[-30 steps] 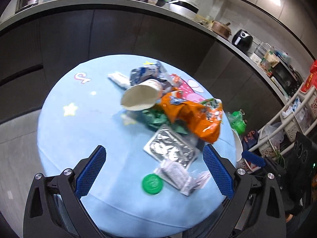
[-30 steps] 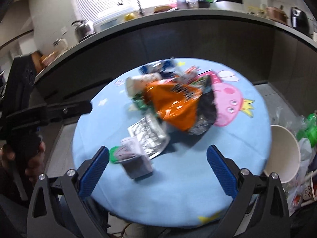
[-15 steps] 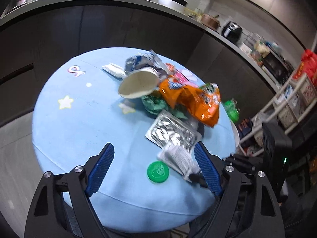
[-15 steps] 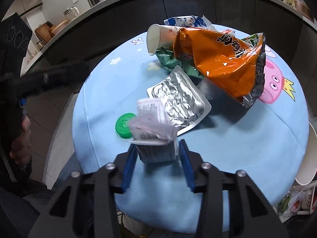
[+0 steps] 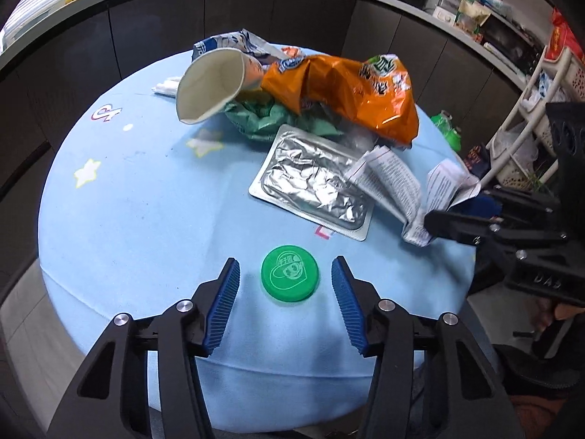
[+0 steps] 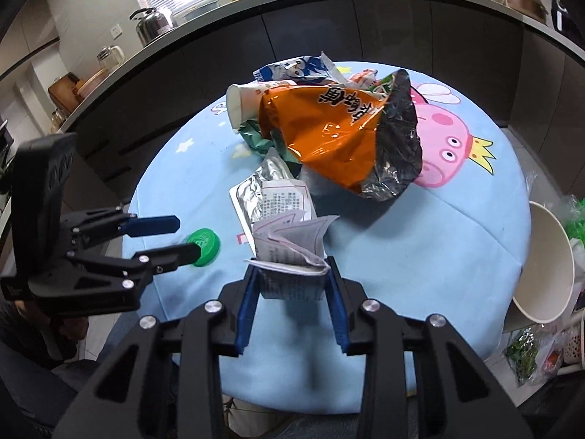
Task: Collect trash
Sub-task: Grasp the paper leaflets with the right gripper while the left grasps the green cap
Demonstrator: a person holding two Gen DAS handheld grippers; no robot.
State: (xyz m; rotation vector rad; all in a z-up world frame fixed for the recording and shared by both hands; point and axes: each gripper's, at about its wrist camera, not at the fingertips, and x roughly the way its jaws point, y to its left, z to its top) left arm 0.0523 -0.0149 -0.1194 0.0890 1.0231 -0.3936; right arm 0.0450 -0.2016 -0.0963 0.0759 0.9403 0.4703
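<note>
Trash lies on a round blue table (image 5: 139, 219). My left gripper (image 5: 285, 278) is open, its fingers either side of a green lid (image 5: 290, 273) that lies flat on the table; the lid also shows in the right wrist view (image 6: 204, 242). My right gripper (image 6: 292, 274) is shut on a folded printed paper leaflet (image 6: 289, 245), seen too in the left wrist view (image 5: 398, 183). Behind lie a silver foil pouch (image 5: 314, 179), an orange snack bag (image 5: 351, 87), a tipped paper cup (image 5: 210, 84), and green (image 5: 256, 117) and blue (image 5: 226, 42) wrappers.
A white paper bowl (image 6: 544, 267) sits just off the table's right edge, above bags of rubbish on the floor. A dark counter (image 6: 365, 11) curves behind the table. A white wire rack (image 5: 530, 84) stands to the right.
My left gripper has moved down and forward until its fingers bracket the green lid. My right gripper has shut on the paper leaflet and lifted it slightly.
</note>
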